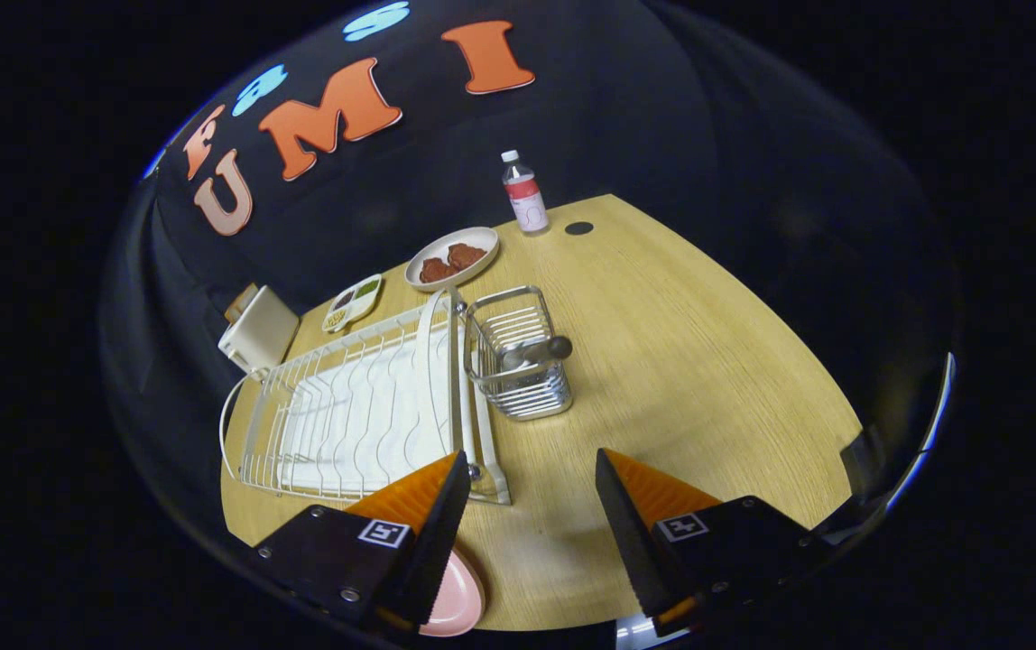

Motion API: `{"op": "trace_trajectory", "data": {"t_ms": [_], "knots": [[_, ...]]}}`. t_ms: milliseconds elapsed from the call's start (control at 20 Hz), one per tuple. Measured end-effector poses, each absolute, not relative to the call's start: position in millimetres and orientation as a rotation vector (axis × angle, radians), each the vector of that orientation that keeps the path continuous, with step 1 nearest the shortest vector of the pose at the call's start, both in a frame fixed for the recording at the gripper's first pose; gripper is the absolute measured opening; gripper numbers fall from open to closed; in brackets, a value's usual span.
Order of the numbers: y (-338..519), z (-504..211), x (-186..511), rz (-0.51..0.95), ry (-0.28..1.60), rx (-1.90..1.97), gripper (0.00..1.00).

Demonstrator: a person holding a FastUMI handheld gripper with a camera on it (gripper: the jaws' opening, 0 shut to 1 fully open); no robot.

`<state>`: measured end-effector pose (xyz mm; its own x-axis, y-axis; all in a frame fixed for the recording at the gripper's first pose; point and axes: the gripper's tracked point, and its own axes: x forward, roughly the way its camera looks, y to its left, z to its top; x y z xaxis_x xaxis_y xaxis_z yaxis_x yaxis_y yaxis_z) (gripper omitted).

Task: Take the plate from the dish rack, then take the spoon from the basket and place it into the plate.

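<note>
1. The jaws point(531, 474) stand spread over bare bench point(707, 361), pinching nothing; a pink plate point(457, 600) lies on the bench just under the left finger.
2. The spoon point(531, 352) leans in the wire basket point(518, 361), beside the rack point(356, 415), well beyond the jaws.
3. Risks: the smooth handle may slip, or catch the basket wires and tip it; a finger may nudge the plate.

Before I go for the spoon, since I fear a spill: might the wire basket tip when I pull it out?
Perhaps. The wire basket looks light, tall and narrow, standing free beside the dish rack. The spoon leans across its rim, so sideways pulls could rock it. The open gripper hangs short of it.
</note>
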<state>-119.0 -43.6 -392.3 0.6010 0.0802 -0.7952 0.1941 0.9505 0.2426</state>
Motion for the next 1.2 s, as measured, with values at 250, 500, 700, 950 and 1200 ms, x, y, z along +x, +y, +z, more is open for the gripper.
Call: {"op": "trace_trajectory", "data": {"t_ms": [250,500,700,950,1200], "knots": [[-51,-393,-82,-0.057,0.836,0.267,0.64],[-55,-396,-56,-0.049,0.781,0.237,0.46],[-51,-397,-42,-0.024,0.744,0.195,0.27],[-41,-404,-35,0.031,0.730,0.121,0.19],[-34,-407,-29,0.076,0.738,0.108,0.17]]}}
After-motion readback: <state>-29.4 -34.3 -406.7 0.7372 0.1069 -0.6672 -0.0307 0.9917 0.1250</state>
